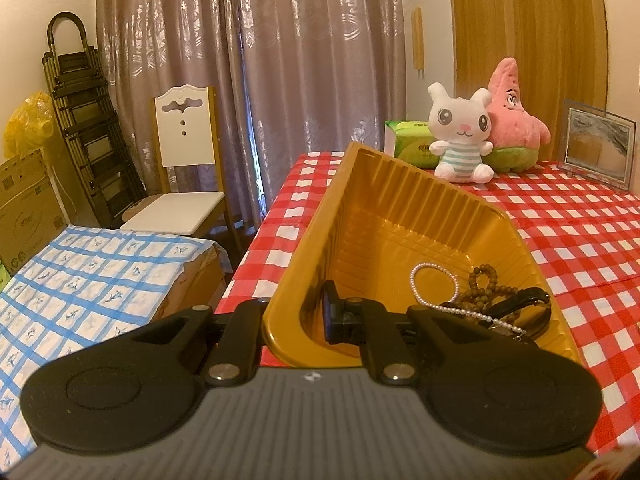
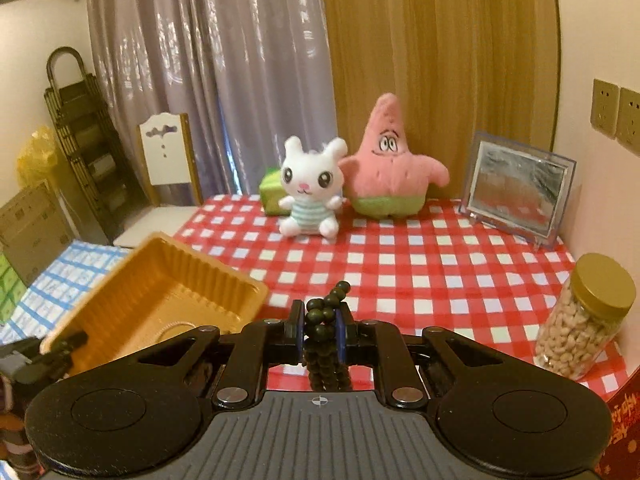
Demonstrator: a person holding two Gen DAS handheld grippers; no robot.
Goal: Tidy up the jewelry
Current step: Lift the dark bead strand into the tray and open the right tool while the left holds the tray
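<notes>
A gold plastic tray (image 1: 400, 216) lies on the red checked tablecloth near the table's left edge. My left gripper (image 1: 296, 320) is shut on the tray's near wall, one finger inside and one outside. Inside the tray lie a pearl bracelet (image 1: 432, 265), a brown wooden bead bracelet (image 1: 480, 280) and a black strap (image 1: 524, 300). My right gripper (image 2: 320, 330) is shut on a dark bead bracelet (image 2: 322, 316), held up over the cloth, right of the tray (image 2: 168, 280). Its beads hang below the pads and poke out above them. The left gripper (image 2: 60, 348) shows at the tray's near corner.
A white plush rabbit (image 2: 310, 196), a pink star plush (image 2: 388, 168) and a green tissue pack (image 1: 408, 140) stand at the table's back. A photo frame (image 2: 516, 188) and a jar of nuts (image 2: 584, 316) are on the right. A blue checked box (image 1: 80, 272) and a chair (image 1: 184, 160) are on the left.
</notes>
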